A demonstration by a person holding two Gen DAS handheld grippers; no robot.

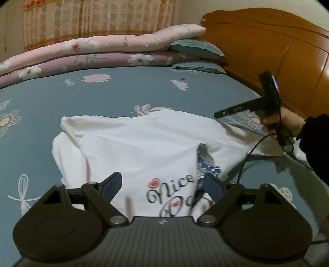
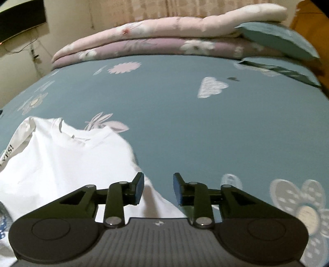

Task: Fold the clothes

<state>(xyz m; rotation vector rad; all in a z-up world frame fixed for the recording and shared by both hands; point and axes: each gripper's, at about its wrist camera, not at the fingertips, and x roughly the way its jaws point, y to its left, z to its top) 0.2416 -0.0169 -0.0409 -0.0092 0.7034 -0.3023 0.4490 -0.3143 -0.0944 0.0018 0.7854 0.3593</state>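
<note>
on the bed, shirt lies partly folded, rumpled; left gripper and right gripper both agape, empty; stage unclear.

T-shirt: the white printed cotton T-shirt lies spread on the blue flowered bed sheet, collar toward the far side
Quilts: two folded flowered quilts stacked along the bed's far edge, before the curtain
Pillows: two blue pillows stacked right of the quilts, against the wooden headboard
Left claw: left claw over the shirt's near hem
Right claw: right claw over the shirt's right edge
</note>
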